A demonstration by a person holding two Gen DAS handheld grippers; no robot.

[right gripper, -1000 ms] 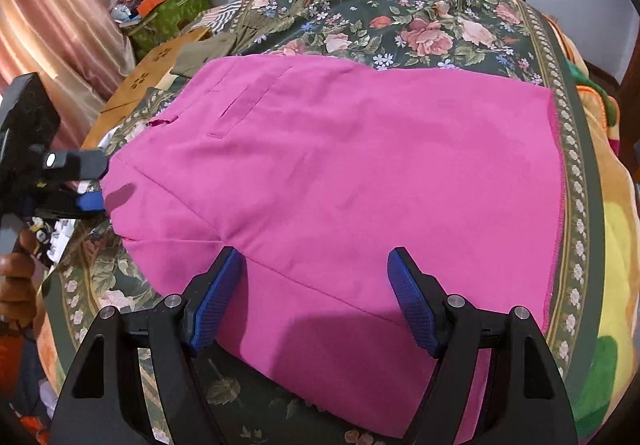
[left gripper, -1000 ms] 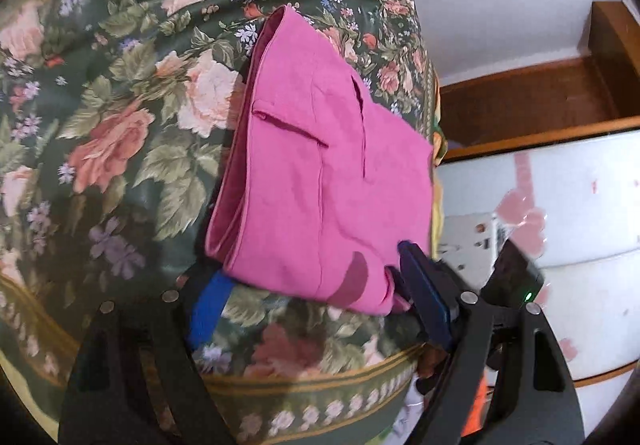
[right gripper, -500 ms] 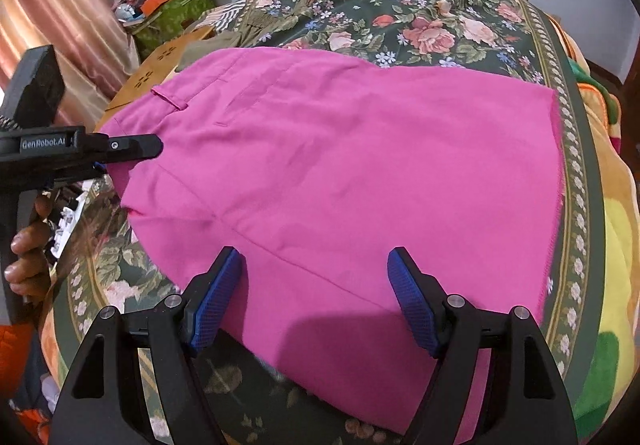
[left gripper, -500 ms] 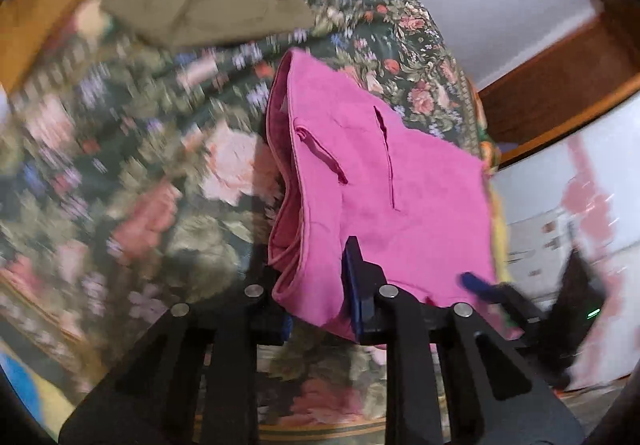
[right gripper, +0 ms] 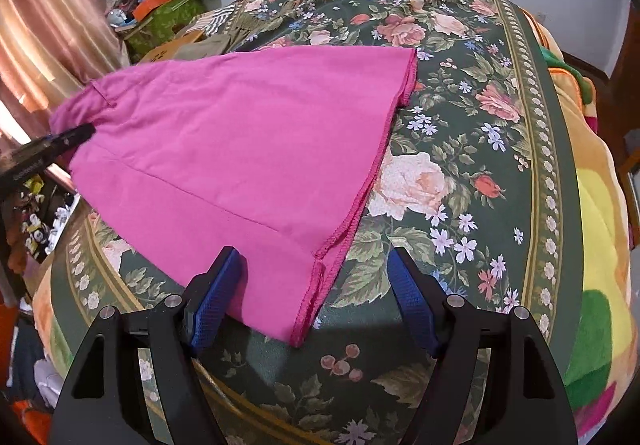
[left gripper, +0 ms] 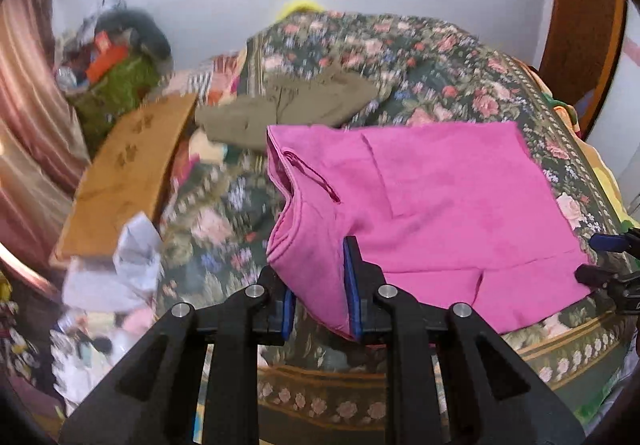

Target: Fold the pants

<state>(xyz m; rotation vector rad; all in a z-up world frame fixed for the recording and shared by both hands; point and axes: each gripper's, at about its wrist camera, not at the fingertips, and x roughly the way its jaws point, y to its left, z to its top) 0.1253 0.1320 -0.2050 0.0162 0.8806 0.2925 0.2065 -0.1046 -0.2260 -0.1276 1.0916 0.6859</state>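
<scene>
The pink pants [left gripper: 420, 205] lie folded on the floral bedspread [left gripper: 460, 65]. My left gripper [left gripper: 320, 285] is shut on the pants' waist corner at the near left and holds it slightly raised. In the right wrist view the pants [right gripper: 240, 133] spread from the left towards the middle, with the hem edge near my right gripper [right gripper: 316, 285]. The right gripper is open, its jaws either side of the hem corner, with the left pad [right gripper: 216, 285] over the cloth. The left gripper [right gripper: 60, 141] shows at the far left, and the right gripper [left gripper: 612, 261] shows at the right edge of the left wrist view.
An olive garment [left gripper: 288, 105] lies behind the pants. A wooden board [left gripper: 128, 173] leans at the bed's left. Cluttered bags [right gripper: 160, 13] stand by the curtain. A wooden door frame [left gripper: 580, 25] is at the right. A yellow and orange blanket [right gripper: 600, 225] lies along the bed's right side.
My left gripper has closed on the waist corner and swung round to the bed's near end. The pants have shifted left in the right wrist view, so the hem now lies between my right jaws.
</scene>
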